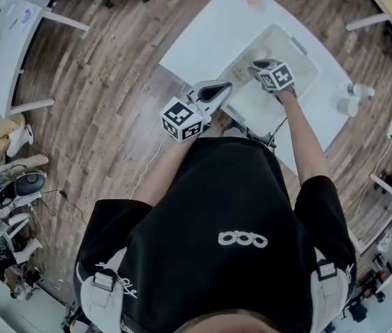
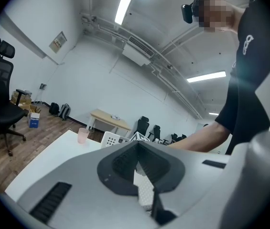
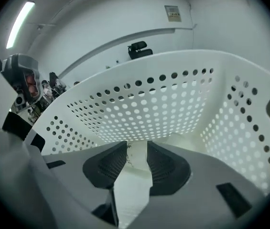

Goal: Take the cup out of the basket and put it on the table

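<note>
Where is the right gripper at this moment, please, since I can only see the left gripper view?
Observer: The head view shows the right gripper reaching down inside the white basket on the table.
Operator: Are its jaws on anything?
Observer: No. In the right gripper view they stand apart and press on nothing, and only the basket's perforated wall and floor show ahead.
Operator: And where does my left gripper sit?
Observer: In the head view the left gripper is outside the basket, by its near corner.
</note>
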A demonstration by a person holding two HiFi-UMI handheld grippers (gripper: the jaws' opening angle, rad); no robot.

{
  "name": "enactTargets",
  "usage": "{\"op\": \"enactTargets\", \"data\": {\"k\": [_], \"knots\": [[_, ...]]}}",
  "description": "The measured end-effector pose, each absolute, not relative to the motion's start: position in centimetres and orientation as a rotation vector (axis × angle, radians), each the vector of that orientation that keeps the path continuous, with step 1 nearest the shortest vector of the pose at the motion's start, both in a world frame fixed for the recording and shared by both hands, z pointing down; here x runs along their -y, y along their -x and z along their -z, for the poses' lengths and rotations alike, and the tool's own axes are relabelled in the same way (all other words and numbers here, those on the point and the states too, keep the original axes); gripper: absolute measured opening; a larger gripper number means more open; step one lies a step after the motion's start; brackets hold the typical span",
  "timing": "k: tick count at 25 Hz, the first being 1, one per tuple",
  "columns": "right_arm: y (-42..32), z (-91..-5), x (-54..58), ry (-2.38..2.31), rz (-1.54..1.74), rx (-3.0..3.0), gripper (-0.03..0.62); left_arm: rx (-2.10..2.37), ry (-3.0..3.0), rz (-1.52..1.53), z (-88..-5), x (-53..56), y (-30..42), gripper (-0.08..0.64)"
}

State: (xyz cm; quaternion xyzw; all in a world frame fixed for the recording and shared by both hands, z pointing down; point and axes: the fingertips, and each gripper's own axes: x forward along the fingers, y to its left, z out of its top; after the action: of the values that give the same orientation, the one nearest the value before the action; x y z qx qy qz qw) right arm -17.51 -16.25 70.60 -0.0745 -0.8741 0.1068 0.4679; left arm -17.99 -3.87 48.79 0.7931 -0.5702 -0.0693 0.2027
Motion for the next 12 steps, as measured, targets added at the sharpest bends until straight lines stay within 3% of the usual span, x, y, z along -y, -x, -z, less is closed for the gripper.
{"op": "enactTargets", "data": {"k": [12], "knots": [[18.2, -75.8, 16.1, 0.269, -0.423, 2.003, 0.135, 1.643, -2.175, 0.179, -49.0, 2.5, 19.1, 0.008]]}}
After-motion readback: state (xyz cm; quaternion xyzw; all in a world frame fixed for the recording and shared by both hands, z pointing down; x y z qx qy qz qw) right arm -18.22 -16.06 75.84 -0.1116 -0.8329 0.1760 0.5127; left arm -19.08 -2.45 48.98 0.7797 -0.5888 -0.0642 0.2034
